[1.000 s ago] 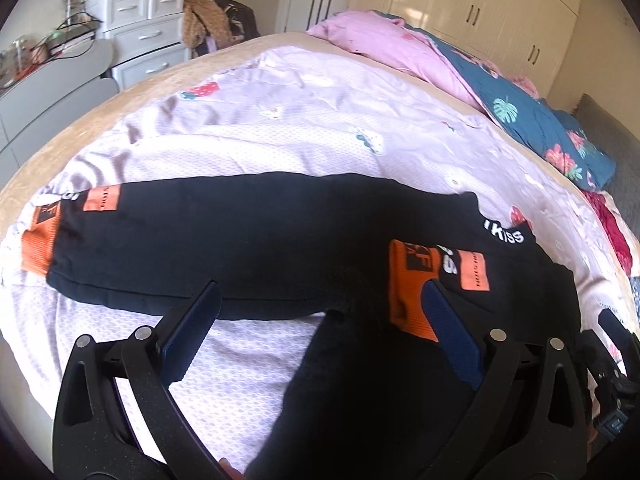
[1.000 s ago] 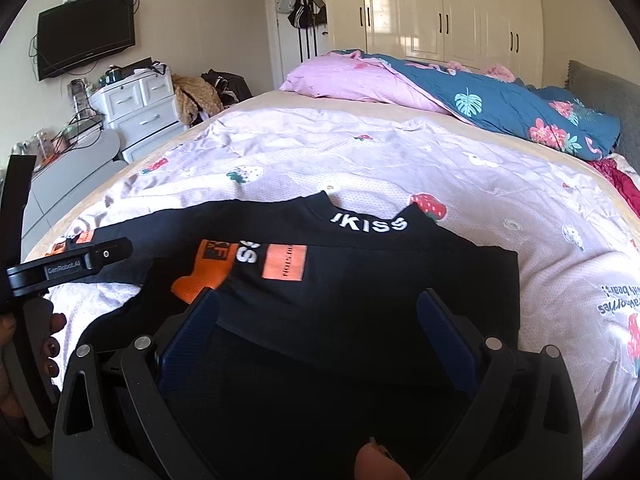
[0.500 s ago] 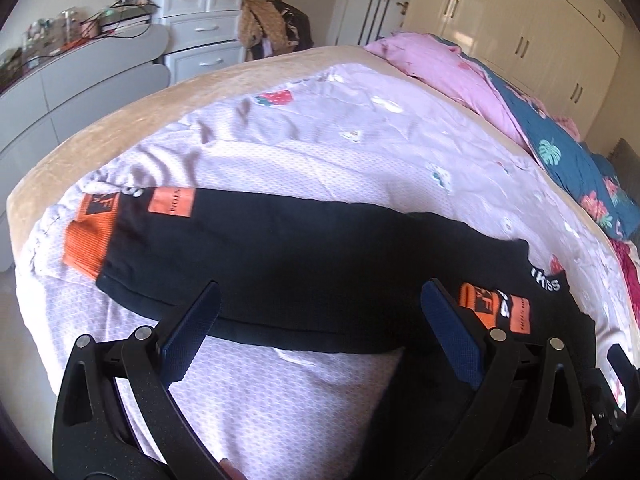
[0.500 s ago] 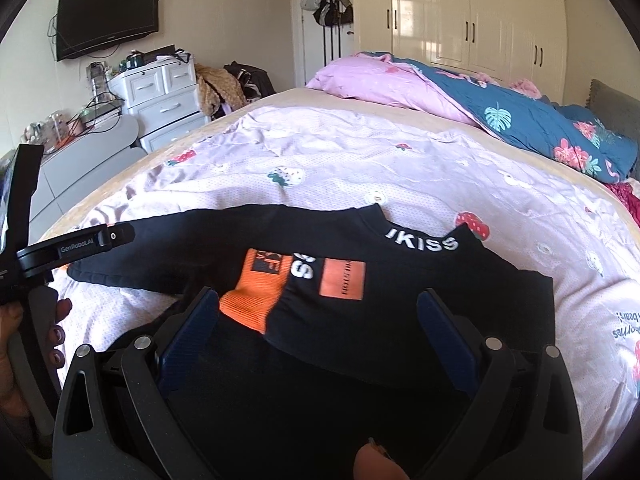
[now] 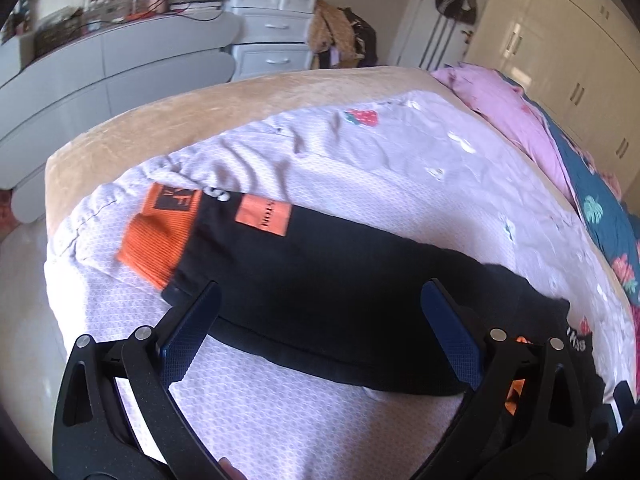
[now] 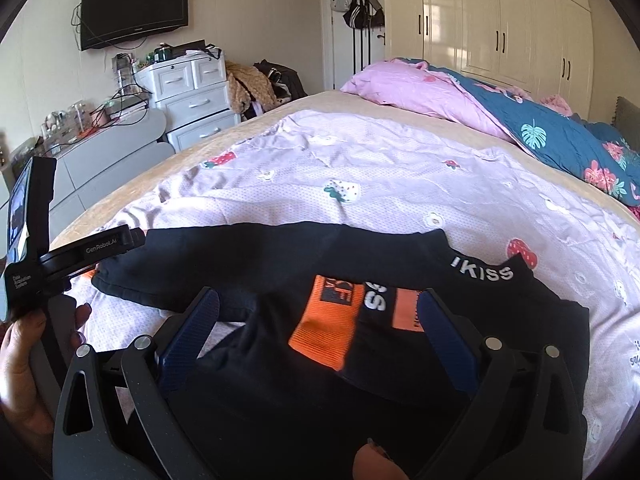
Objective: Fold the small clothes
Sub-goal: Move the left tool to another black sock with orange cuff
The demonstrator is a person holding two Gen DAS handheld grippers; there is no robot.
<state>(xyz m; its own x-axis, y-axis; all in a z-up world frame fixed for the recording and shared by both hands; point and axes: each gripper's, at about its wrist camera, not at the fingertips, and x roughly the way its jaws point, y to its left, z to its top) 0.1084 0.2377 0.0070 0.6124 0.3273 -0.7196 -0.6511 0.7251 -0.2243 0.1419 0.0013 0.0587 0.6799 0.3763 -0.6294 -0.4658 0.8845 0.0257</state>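
A small black sweatshirt (image 6: pixel 400 360) with orange cuffs lies flat on the bed. One sleeve is folded across its chest, its orange cuff (image 6: pixel 326 328) below the white-lettered collar (image 6: pixel 480 274). The other sleeve (image 5: pixel 320 292) stretches out to the left, ending in an orange cuff (image 5: pixel 160 240) near the bed's corner. My left gripper (image 5: pixel 320 304) is open and empty, just above that stretched sleeve, close to the cuff end. My right gripper (image 6: pixel 320 308) is open and empty above the shirt's body. The left gripper's body also shows in the right wrist view (image 6: pixel 60 264).
The lilac strawberry-print quilt (image 6: pixel 380 168) covers the bed; its corner and edge (image 5: pixel 80 160) lie just left of the sleeve cuff. A pink and blue duvet (image 6: pixel 500 112) is piled at the far right. Drawers (image 6: pixel 192 96) and a grey desk (image 5: pixel 100 72) stand beyond the bed.
My left gripper has moved left along the outstretched sleeve toward its orange cuff. My right gripper has drawn slightly back over the shirt. Both stay open.
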